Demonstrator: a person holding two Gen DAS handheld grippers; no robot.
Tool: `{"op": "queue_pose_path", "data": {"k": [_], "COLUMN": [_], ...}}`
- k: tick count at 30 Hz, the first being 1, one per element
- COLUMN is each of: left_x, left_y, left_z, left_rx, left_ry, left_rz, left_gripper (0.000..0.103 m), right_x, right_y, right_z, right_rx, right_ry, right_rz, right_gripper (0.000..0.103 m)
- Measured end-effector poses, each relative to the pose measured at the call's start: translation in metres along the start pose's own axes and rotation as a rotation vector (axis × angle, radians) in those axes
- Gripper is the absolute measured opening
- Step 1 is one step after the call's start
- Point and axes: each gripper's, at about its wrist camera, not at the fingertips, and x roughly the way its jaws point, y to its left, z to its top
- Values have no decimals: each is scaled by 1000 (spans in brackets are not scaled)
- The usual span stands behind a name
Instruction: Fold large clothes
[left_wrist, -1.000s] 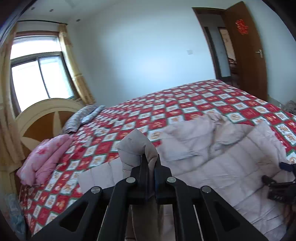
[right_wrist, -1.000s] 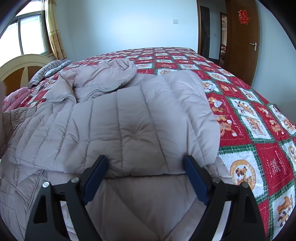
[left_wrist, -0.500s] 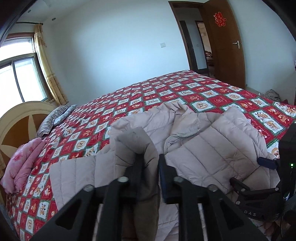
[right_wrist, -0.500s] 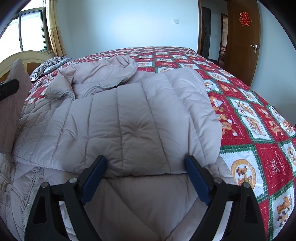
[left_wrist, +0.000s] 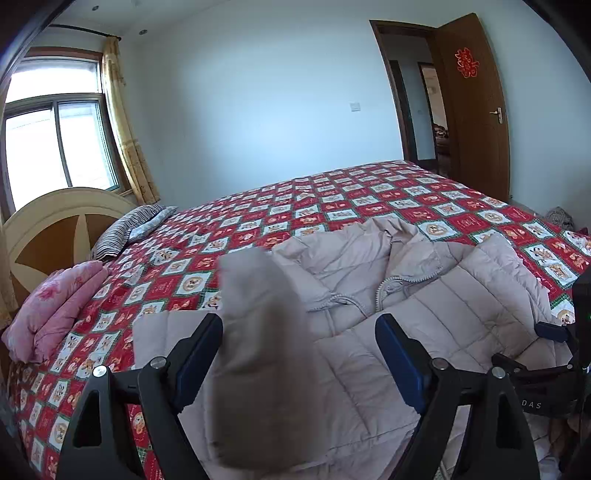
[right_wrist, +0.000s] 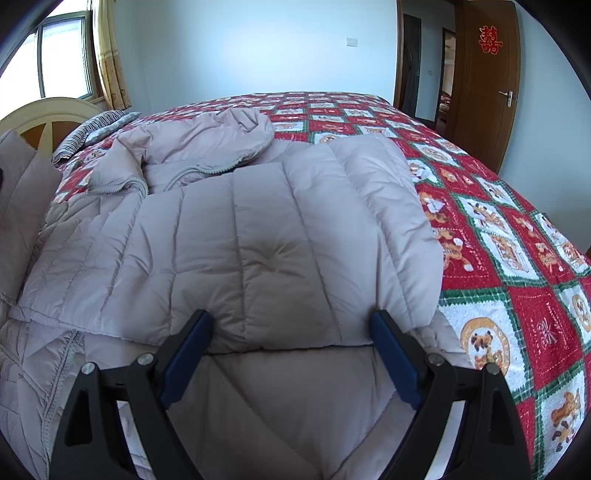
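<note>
A pale pink-beige quilted jacket (left_wrist: 424, 314) lies spread on the bed, its hood and zipper toward the far side. My left gripper (left_wrist: 298, 321) hangs over the jacket's left part with its jaws opening. A raised flap of the jacket (left_wrist: 258, 332) stands blurred between them, close to the left finger, and neither pad presses on it. In the right wrist view the jacket's right half (right_wrist: 258, 240) is folded over onto the body. My right gripper (right_wrist: 290, 317) is open just above that fold's near edge, holding nothing. The same flap (right_wrist: 22, 192) shows at the left edge there.
A red, white and green patchwork bedspread (left_wrist: 369, 192) covers the bed. A folded pink blanket (left_wrist: 55, 306) and a striped pillow (left_wrist: 125, 229) lie by the round headboard (left_wrist: 48, 221) at left. An open wooden door (left_wrist: 476, 110) stands at the back right.
My left gripper's jaws have gone from shut on the jacket flap to wide apart, and the flap now stands loose and blurred between them. The right gripper has not moved.
</note>
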Motion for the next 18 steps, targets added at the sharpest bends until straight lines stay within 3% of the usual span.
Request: {"op": "queue_pose_path", "data": {"k": [13,18], "left_x": [31,30], "left_y": [25,40], "left_z": [-33,-37], "left_rx": [5,-27], "left_ry": [101,109], "left_rz": [57,35], "left_gripper": [87,87], "right_x": [0,-2], "right_y": [0,5], "right_z": [0,1], "right_rx": [2,-17], "right_ry": [11,16], "right_rz": [8,-4], "right_gripper": [91,91]}}
